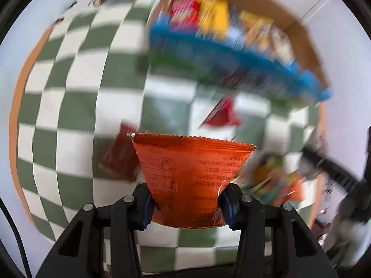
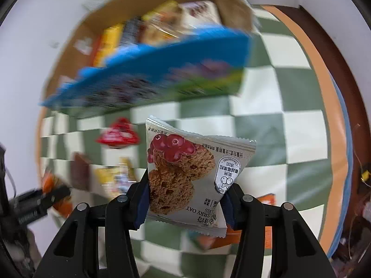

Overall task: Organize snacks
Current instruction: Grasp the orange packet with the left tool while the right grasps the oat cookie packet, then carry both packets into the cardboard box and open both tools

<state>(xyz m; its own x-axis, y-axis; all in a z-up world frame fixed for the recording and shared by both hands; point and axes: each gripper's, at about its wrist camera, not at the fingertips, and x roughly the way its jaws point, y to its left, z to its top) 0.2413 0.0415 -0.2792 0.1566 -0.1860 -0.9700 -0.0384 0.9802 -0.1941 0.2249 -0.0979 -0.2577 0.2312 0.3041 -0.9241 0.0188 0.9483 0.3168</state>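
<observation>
My left gripper (image 1: 187, 205) is shut on an orange snack packet (image 1: 190, 173), held above the checkered tablecloth (image 1: 69, 97). My right gripper (image 2: 186, 202) is shut on a grey cranberry oat cookie packet (image 2: 185, 171). A blue-fronted cardboard box (image 1: 231, 53) with several snack packs inside stands ahead, up and right in the left wrist view; it also shows in the right wrist view (image 2: 150, 76), up and left. Both views are motion-blurred. The left gripper (image 2: 34, 203) shows at the left edge of the right wrist view.
A red packet (image 1: 222, 113) lies on the cloth in front of the box, also in the right wrist view (image 2: 118, 135). A dark brown packet (image 1: 118, 157) and colourful packets (image 1: 273, 183) lie near my left gripper. Orange packets (image 2: 231, 234) lie under my right gripper. The table's orange edge (image 2: 324, 74) curves right.
</observation>
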